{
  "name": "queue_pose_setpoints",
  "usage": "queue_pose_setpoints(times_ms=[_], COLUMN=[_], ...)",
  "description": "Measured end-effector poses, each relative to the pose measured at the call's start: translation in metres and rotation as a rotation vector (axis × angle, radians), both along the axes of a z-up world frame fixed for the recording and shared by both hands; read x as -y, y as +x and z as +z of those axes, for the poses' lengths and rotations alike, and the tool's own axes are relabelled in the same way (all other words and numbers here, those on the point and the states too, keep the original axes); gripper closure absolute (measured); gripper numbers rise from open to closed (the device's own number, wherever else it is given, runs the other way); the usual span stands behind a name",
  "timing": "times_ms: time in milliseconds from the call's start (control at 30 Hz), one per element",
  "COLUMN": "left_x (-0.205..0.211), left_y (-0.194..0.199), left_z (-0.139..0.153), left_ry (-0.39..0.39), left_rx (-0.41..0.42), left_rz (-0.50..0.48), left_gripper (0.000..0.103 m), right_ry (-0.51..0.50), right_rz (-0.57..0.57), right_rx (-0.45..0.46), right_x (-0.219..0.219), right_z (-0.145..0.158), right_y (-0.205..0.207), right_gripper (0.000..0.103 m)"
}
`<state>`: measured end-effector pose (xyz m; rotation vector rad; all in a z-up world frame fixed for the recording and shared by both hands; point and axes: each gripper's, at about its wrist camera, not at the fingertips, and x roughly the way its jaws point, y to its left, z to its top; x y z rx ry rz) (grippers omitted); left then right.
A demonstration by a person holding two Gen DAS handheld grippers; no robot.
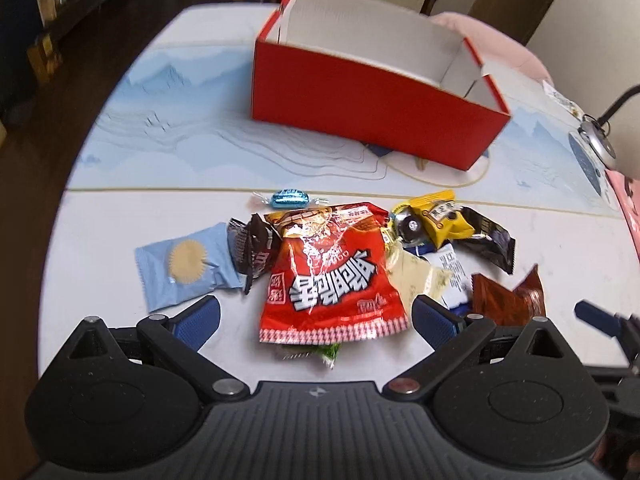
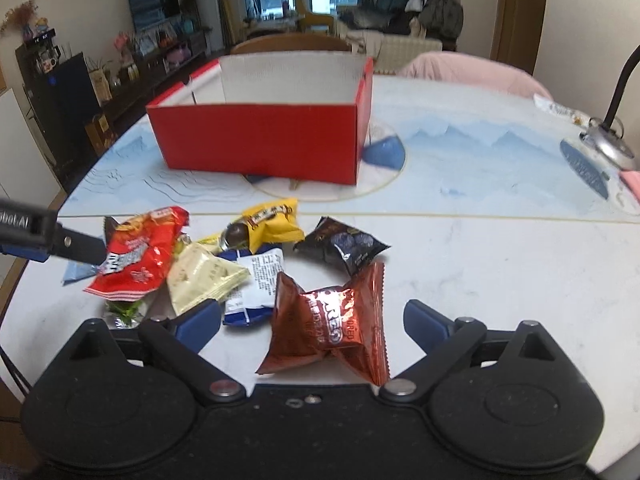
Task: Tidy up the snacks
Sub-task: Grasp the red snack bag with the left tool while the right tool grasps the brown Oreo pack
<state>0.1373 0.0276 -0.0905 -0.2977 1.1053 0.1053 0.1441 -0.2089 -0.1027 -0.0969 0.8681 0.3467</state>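
- Left hand-held gripper [image 1: 316, 314] hangs over the snack pile, blue ribbed pads spread wide, a glossy red crinkled foil snack bag with bold white lettering [image 1: 332, 276] lying between them, untouched by either pad.
- Right hand-held gripper [image 2: 312, 320] is wide too, nothing gripped; a shiny copper-brown foil packet printed "OREO" [image 2: 332, 320] sits loose between its pads.
- The pile lies on the white marbled counter [image 2: 500, 264], near its front edge, spilling toward the left.
- Flat pale-blue pouch showing a round scalloped biscuit [image 1: 184, 268] at the pile's left end, just beside a dark brown crumpled wrapper [image 1: 252, 248].
- Small twist-wrapped blue foil candy [image 1: 290, 198] sits alone behind the red bag.
- Puffy yellow packet with a dark label [image 2: 272, 224], writing too blurred to read; matte black pouch with blue-purple fruit art [image 2: 344, 246] to its right.
- Cream triangular packet [image 2: 204, 276] overlaps a white-and-blue wrapper with fine print [image 2: 256, 280].
- A green wrapper [image 1: 326, 352] peeks from under the red bag.
- Open red cardboard box with white inside [image 2: 260, 140] stands further back on a pale blue mountain-print mat [image 2: 460, 152], well apart from the pile, empty as far as can be seen.
- Right half of the counter lies open; a chrome lamp base [image 2: 610, 144] stands at the far right edge.
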Motion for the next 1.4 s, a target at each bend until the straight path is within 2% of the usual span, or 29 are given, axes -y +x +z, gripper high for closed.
queue_pose_setpoints(times_ms=[100,267,700,767,833,900,967,1167,1400], left_x=[-0.006,-0.011,-0.009,-0.010,-0.010,-0.010,-0.011,-0.012,-0.016], left_y=[0.020,0.044,0.059,0.058,0.058,0.057,0.056,0.050,0.039], left_z=[-0.008,-0.028,-0.049,-0.049,-0.049,-0.049,-0.048,-0.046,-0.044], left_ry=[-0.040,-0.051,-0.090,-0.102,-0.115,-0.123,-0.121,-0.135,-0.143], left_rx=[-0.032,-0.104,-0.155,-0.150,-0.150,-0.152,-0.146,-0.121,-0.106], left_rz=[0.014,0.051,0.062,0.069,0.065,0.069,0.072,0.081,0.094], left_gripper=[0.001,0.001,0.003,0.005,0.014,0.017,0.020,0.029,0.031], right_ry=[-0.006,-0.011,-0.014,-0.012,-0.011,-0.011,-0.011,0.000,0.020], right_rz=[-0.008,0.008,0.014,0.016,0.011,0.007,0.004,0.005,0.006], right_rx=[-0.029,-0.056,-0.130,-0.140,-0.141,-0.140,-0.142,-0.127,-0.098], right_x=[0.000,0.000,-0.002,-0.002,-0.002,-0.001,-0.001,0.000,0.000], right_z=[-0.008,-0.015,-0.034,-0.035,-0.035,-0.035,-0.035,-0.033,-0.024], right_y=[0.011,0.018,0.028,0.028,0.028,0.029,0.028,0.024,0.017], right_gripper=[0.005,0.005,0.006,0.011,0.012,0.015,0.026,0.041,0.045])
